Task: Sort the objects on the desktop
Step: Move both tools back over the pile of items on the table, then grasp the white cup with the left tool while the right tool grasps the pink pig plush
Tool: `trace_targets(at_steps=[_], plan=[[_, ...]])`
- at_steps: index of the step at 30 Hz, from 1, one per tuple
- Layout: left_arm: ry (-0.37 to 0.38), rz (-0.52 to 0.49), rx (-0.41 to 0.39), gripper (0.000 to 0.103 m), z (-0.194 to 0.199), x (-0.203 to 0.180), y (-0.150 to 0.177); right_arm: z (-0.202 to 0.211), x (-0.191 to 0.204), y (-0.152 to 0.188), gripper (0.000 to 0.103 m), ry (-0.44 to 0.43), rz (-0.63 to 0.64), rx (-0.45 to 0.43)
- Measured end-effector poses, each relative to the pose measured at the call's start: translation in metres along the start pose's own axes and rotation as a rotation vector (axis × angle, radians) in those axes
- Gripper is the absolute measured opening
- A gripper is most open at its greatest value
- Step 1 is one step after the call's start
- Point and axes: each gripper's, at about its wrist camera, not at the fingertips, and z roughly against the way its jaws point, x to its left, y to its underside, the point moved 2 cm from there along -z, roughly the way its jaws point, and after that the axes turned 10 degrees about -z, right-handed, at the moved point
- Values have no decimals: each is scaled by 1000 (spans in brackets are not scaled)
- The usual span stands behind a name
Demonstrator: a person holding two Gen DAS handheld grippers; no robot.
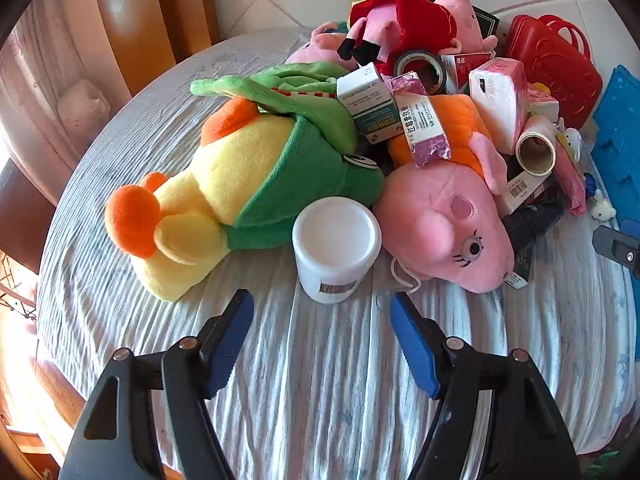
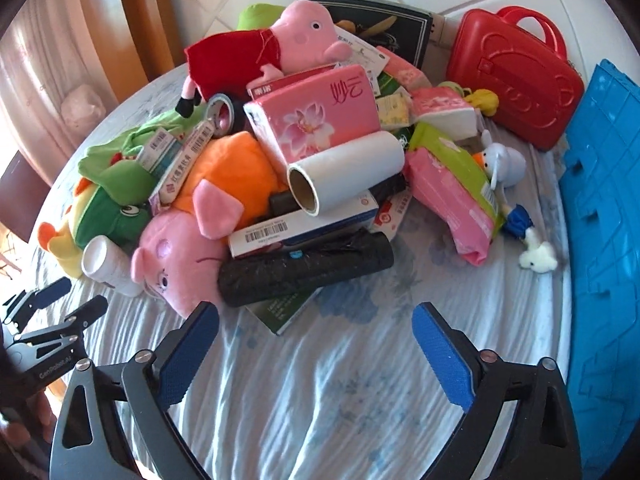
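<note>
A heap of objects lies on a round table with a pale striped cloth [image 1: 320, 380]. My left gripper [image 1: 322, 300] is open and empty, its blue pads just short of a white jar [image 1: 336, 246] standing upright. Left of the jar lies a yellow-green plush frog [image 1: 224, 184], right of it a pink pig plush [image 1: 436, 224]. My right gripper [image 2: 316, 316] is open and empty, facing a black roll [image 2: 304, 266], a white roll [image 2: 348, 172] and a pink tissue pack [image 2: 316, 116]. The left gripper shows in the right wrist view [image 2: 64, 296] beside the jar [image 2: 106, 264].
A red plastic case [image 2: 516, 76] sits at the back right. A blue crate [image 2: 600, 220] stands along the right edge. Medicine boxes [image 1: 368, 100], a tape roll [image 1: 422, 70], a second pig plush in red [image 2: 256, 56] and small toy figures [image 2: 504, 164] fill the heap. A wooden chair [image 1: 132, 20] stands behind.
</note>
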Motion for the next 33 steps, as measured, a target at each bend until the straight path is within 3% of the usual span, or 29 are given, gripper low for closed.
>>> trace_targets(at_steps=[5,10,20,24,26,33], plan=[[-14,-13,-6,70,-20,0,-16,-11,7,-1,93,-15,-9,29],[18,-14,26,46,-35,4,-19,-18,41,-4,93,-68,44,32],[-9,-59,3,46,-32,19,-19,-54,98,-17,94,-146,65,87],[11,-67,-9,46,-35,23,-25,-71,112,-23,97,-139,50,113],[21,-70,-11,46,-38,27,-27,-80,118,-23,103,-128,44,119],[61,-78,-9,46,-42,35,-32,-96,140,-34,103,-3,85,76]])
